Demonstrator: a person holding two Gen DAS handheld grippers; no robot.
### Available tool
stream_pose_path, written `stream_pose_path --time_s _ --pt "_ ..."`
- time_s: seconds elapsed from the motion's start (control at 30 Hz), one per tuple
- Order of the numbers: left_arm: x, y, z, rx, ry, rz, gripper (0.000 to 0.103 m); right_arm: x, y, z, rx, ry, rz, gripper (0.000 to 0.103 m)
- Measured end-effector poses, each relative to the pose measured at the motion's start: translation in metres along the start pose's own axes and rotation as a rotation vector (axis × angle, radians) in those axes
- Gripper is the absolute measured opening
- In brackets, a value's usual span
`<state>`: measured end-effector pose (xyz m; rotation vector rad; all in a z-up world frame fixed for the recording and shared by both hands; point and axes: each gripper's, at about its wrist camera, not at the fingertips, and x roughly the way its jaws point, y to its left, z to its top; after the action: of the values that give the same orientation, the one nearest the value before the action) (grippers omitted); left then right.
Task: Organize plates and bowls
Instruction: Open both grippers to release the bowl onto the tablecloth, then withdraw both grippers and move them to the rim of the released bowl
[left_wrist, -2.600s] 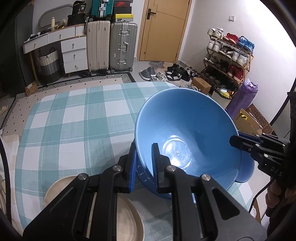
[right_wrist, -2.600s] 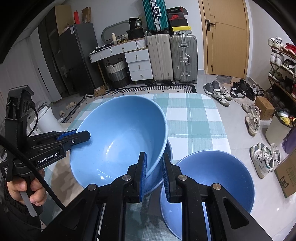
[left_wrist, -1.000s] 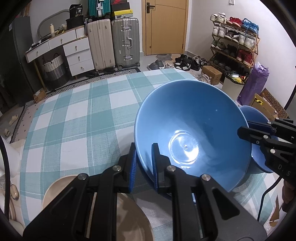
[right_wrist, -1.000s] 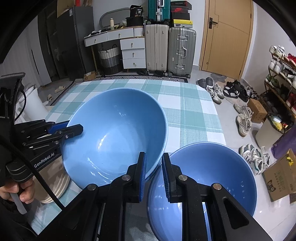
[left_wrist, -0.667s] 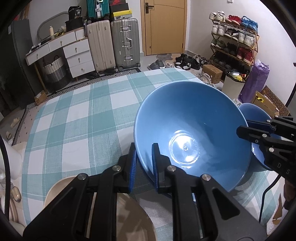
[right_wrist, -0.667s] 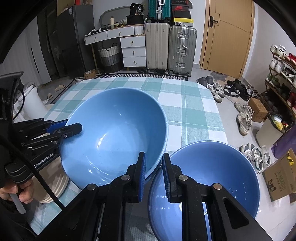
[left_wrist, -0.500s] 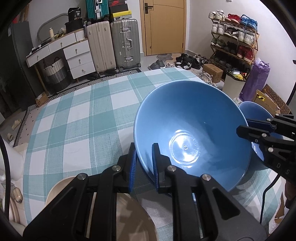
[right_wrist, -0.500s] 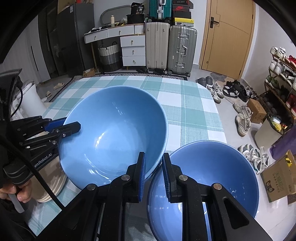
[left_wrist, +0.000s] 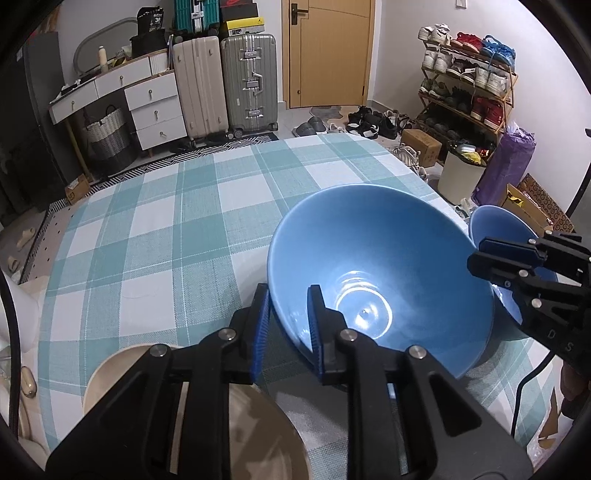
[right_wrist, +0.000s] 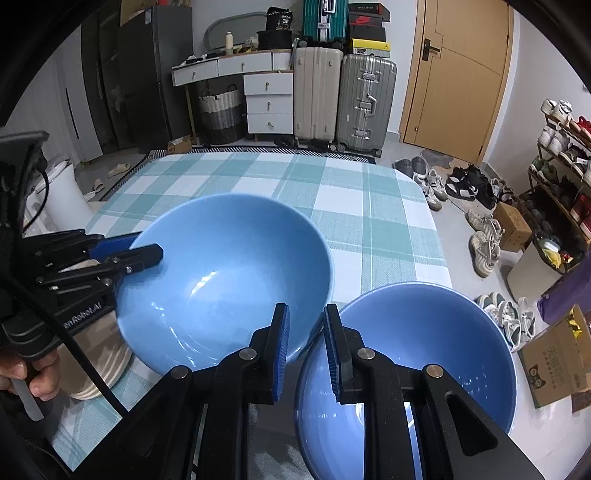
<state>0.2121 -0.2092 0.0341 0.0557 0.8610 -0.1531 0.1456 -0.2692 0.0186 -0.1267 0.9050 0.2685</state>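
blue bowl (left_wrist: 380, 280): on the checked tablecloth (left_wrist: 147, 236), just left of second blue bowl (right_wrist: 424, 354)
left gripper (left_wrist: 286, 325): jaws opening, bowl's near rim between them
right gripper (right_wrist: 306, 347): narrow, astride the first bowl's rim; grip unclear
beige plates (left_wrist: 207, 417): stacked left of bowl
step: clear the rim before lifting; nest bowls squarely
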Motion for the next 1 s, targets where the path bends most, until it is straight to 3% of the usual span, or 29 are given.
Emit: stream_pose_path --time_s 0.23,0.3,0.33,0.37,0.4,0.53,0.57,0.67,1.0 --pt "-0.001 0.003 -0.002 -0.039 0.033 -0.051 0.033 -0.005 -0.004 0.0 0.018 0.005 0.032 0.023" --pt "-0.008 0.003 -0.004 -0.049 0.027 -0.065 0.048 -0.009 -0.006 -0.001 0.029 0.001 0.048 0.031" --pt "-0.011 0.004 -0.005 -0.051 0.023 -0.076 0.053 -0.011 -0.007 -0.001 0.038 -0.005 0.061 0.04" --pt "-0.015 0.004 -0.005 -0.052 0.019 -0.089 0.066 -0.016 -0.007 -0.002 0.048 -0.01 0.074 0.052" --pt "-0.019 0.004 -0.006 -0.053 0.013 -0.096 0.079 -0.02 -0.008 -0.002 0.06 -0.019 0.092 0.056" --pt "-0.041 0.004 -0.008 -0.063 -0.035 -0.087 0.089 -0.034 -0.013 -0.003 0.099 -0.052 0.122 0.085" --pt "-0.047 0.004 -0.008 -0.071 -0.045 -0.088 0.102 -0.037 -0.015 -0.003 0.117 -0.055 0.121 0.092" --pt "-0.062 0.005 -0.009 -0.091 -0.071 -0.099 0.102 -0.048 -0.024 -0.003 0.184 -0.055 0.131 0.101" --pt "-0.095 -0.022 -0.02 -0.108 -0.048 -0.156 0.102 -0.09 -0.049 -0.019 0.201 -0.065 0.065 0.102"
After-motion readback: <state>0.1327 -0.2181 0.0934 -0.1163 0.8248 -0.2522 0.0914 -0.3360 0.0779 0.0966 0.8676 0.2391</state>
